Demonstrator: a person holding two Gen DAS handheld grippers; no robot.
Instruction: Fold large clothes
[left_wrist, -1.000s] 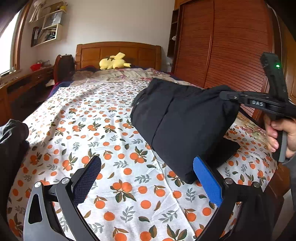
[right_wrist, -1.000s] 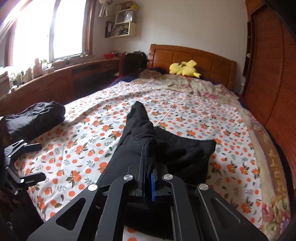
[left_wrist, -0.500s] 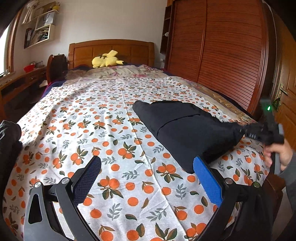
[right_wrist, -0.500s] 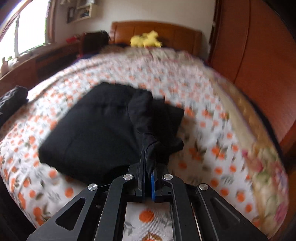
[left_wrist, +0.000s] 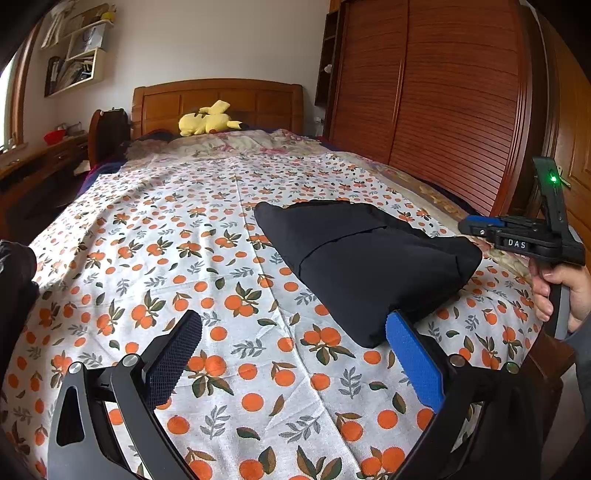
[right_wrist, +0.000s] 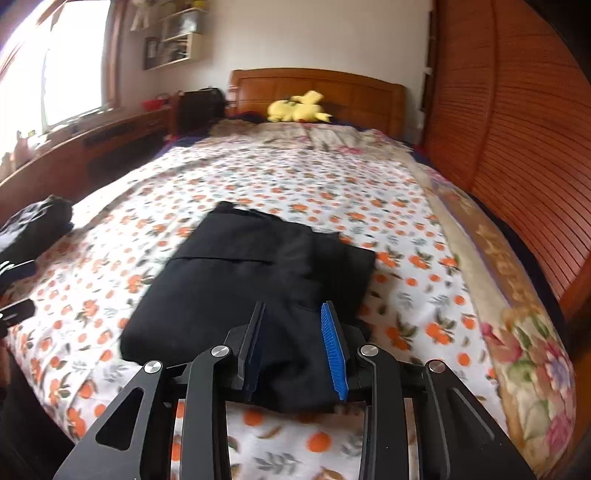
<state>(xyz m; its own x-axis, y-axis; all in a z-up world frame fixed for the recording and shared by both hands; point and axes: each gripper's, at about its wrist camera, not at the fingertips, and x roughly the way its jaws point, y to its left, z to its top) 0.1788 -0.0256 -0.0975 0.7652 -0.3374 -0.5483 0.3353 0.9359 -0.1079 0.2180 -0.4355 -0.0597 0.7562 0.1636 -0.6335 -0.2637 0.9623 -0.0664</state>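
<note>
Ribbed gripper (right_wrist: 295, 314) gapes over soft garment (right_wrist: 258, 273).

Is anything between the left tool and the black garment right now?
Nothing visible. The left tool is open over bare sheet, and the garment lies just ahead of its blue finger. The right tool is open at the garment's near edge.

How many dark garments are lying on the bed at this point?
2. The folded black garment lies on the bedsheet in front of the right gripper; a second dark bundle sits at the bed's left edge. Others could be out of frame.
</note>
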